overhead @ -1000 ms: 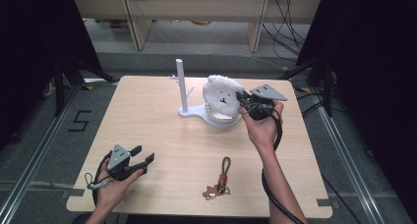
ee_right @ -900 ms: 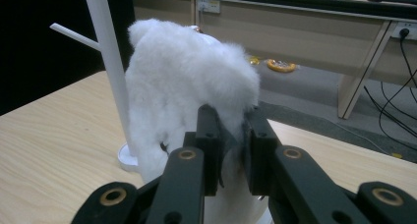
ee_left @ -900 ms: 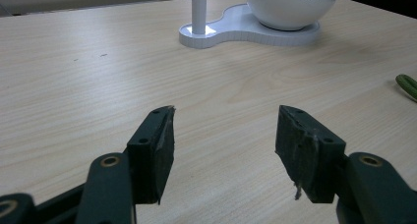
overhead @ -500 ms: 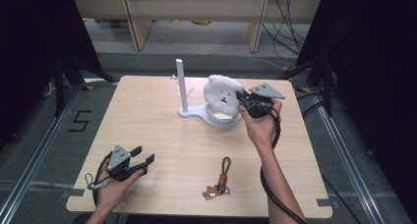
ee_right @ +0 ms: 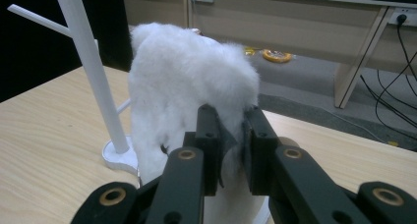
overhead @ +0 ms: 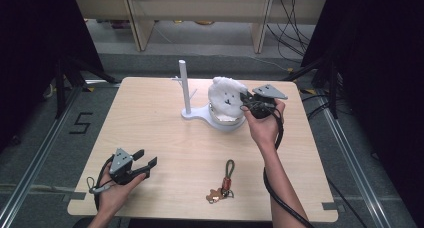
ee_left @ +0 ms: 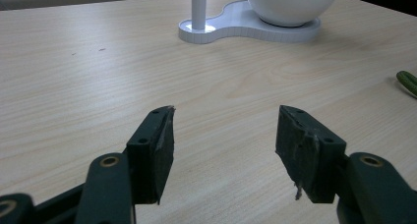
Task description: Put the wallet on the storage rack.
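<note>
A white fluffy plush toy (overhead: 227, 95) with a small stitched face rises out of the white bowl (overhead: 225, 121) of a stand with an upright post (overhead: 184, 85). My right gripper (overhead: 246, 102) is shut on the plush's right edge; in the right gripper view its jaws pinch the white fur (ee_right: 196, 81) beside the post (ee_right: 91, 62). My left gripper (overhead: 146, 159) rests low at the table's front left, open, nothing between its fingers (ee_left: 157, 145). The stand's base (ee_left: 246, 27) lies far ahead of it.
A keychain (overhead: 223, 183) with a green loop and a small brown charm lies on the wooden table (overhead: 150, 118) near the front edge, right of centre; its green tip (ee_left: 407, 80) shows in the left gripper view. Shelving and cables sit beyond the far edge.
The right gripper has lifted the plush slightly higher out of the bowl. The left gripper stays put.
</note>
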